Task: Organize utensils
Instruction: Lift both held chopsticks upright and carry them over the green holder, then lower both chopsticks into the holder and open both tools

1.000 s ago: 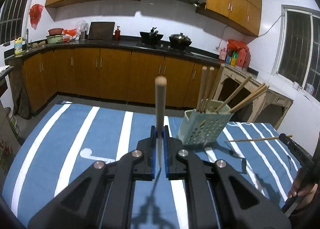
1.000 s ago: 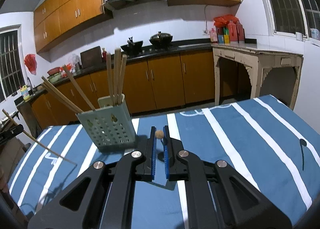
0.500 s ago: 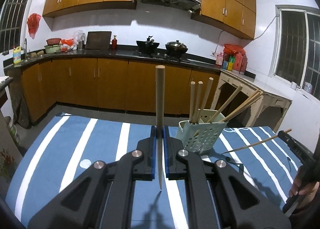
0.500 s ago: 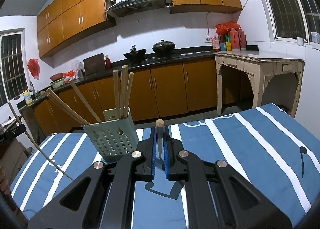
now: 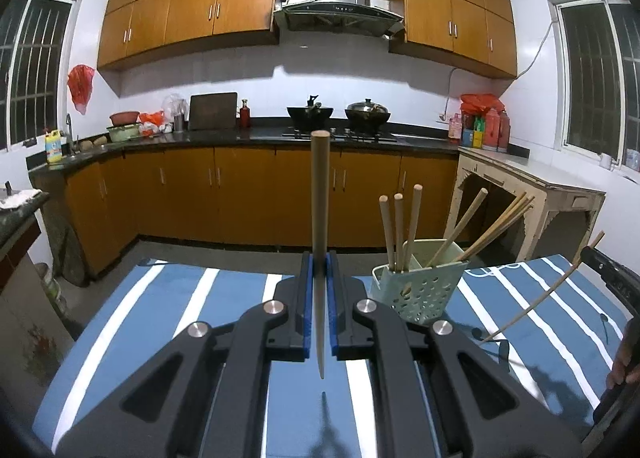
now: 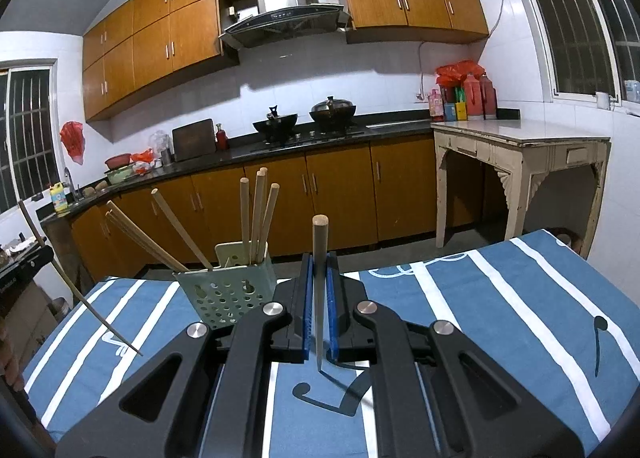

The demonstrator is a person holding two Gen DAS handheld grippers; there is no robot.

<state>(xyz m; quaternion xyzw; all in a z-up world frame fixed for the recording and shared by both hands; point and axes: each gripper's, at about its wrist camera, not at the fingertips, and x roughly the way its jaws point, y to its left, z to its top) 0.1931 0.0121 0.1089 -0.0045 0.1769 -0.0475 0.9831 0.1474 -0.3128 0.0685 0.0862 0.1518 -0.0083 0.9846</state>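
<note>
My left gripper is shut on a wooden chopstick held upright above the blue striped tablecloth. A pale green perforated holder with several chopsticks stands to its right. My right gripper is shut on another upright chopstick; the same holder stands to its left. Each gripper with its chopstick shows at the other view's edge: the right one in the left wrist view, the left one in the right wrist view.
The table ends just beyond the holder. Behind it are brown kitchen cabinets, a stove with two woks and a cream side table at the right.
Both grippers have risen and tilted up, so their chopsticks stand taller in view. The holder now looks lower and farther off in both views.
</note>
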